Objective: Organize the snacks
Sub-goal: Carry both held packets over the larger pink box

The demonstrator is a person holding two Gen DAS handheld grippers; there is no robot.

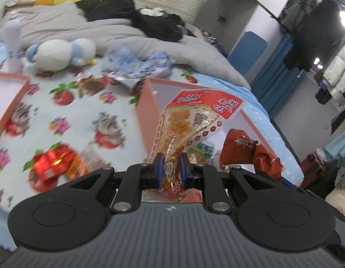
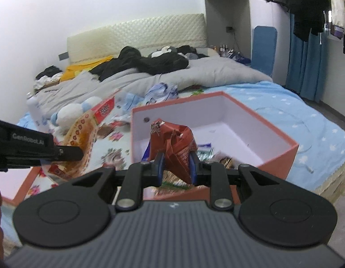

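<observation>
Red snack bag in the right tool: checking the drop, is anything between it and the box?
Nothing visible blocks it. The red snack bag hangs over the open pink box, which holds a few packets.

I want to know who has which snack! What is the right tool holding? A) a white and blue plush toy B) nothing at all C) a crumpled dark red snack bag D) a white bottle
C: the right tool is shut on a crumpled dark red snack bag, held above the pink box.
</observation>
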